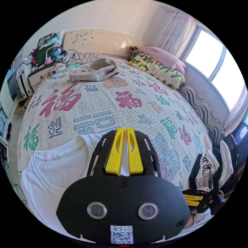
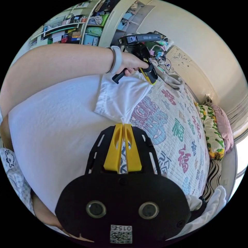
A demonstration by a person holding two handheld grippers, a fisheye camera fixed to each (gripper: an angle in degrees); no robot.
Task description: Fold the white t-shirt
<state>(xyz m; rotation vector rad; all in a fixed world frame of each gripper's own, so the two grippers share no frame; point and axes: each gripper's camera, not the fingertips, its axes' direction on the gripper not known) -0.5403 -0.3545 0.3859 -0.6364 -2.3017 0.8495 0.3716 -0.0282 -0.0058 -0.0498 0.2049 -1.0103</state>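
Observation:
The white t-shirt (image 1: 51, 170) lies on the bed with its collar toward the headboard; in the right gripper view its body (image 2: 51, 134) spreads wide and one sleeve (image 2: 121, 99) is lifted off the bedspread. My left gripper (image 1: 124, 129) is shut on a strip of white cloth between its yellow jaws. The right gripper view has that left gripper (image 2: 152, 78), held in a hand, pinching the sleeve's far corner. My right gripper (image 2: 123, 125) is shut on the sleeve's near corner. The right gripper (image 1: 188, 200) also appears low on the right of the left gripper view.
A quilted bedspread (image 1: 134, 103) with large coloured characters covers the bed. A beige knitted garment (image 1: 95, 69) lies near the headboard, pillows (image 1: 160, 67) along the window side. A clothes pile (image 1: 214, 165) sits at the bed's edge. A cluttered nightstand (image 1: 44, 64) stands beside the bed.

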